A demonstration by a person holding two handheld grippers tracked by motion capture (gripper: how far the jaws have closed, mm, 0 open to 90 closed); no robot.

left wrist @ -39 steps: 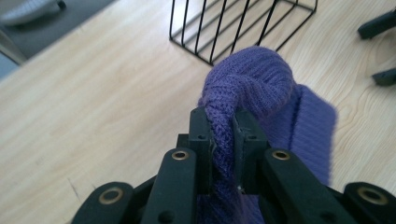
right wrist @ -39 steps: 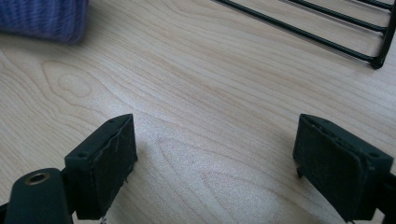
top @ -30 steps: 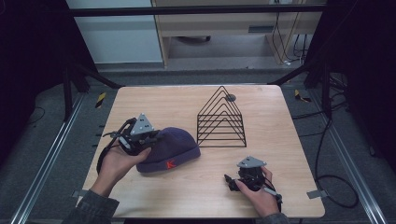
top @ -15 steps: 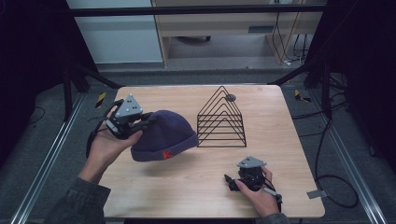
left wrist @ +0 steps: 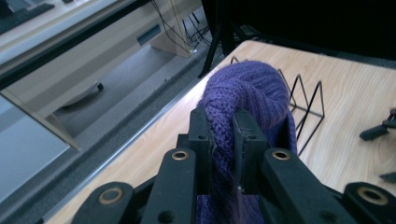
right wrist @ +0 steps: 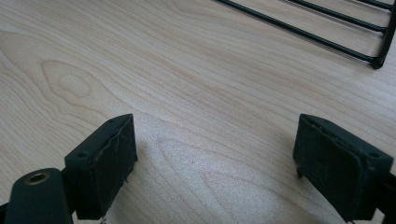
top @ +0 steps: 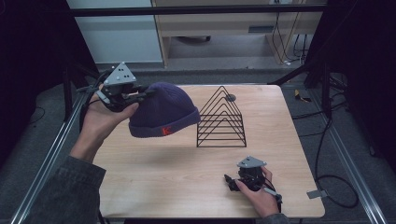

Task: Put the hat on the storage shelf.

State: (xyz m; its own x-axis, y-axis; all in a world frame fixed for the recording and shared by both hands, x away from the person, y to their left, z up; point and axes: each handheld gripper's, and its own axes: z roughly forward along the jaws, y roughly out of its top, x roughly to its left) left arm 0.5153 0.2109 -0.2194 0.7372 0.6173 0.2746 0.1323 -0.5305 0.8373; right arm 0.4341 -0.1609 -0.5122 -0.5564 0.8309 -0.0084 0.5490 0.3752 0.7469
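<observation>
Above the far-left part of the light wooden table (top: pixel 187 172), the left tool (top: pixel 140 94) is clamped on the knit fabric of a purple ribbed wool beanie (top: pixel 163 112), which hangs clear of the tabletop just left of a black wire triangular rack (top: pixel 222 119). Near the right edge, the right tool (top: pixel 229 181) rests low, its jaws wide apart.

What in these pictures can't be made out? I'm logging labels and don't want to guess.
- Red mark on the purple beanie, high view: too small to read fully.
- Beanie's inside and lower cuff, left gripper view: hidden behind the left gripper, whose fingers pinch the knit.
- Small dark disc behind the black wire rack, high view: too small to identify.
- Right gripper fingers, high view: partly covered by the hand.
</observation>
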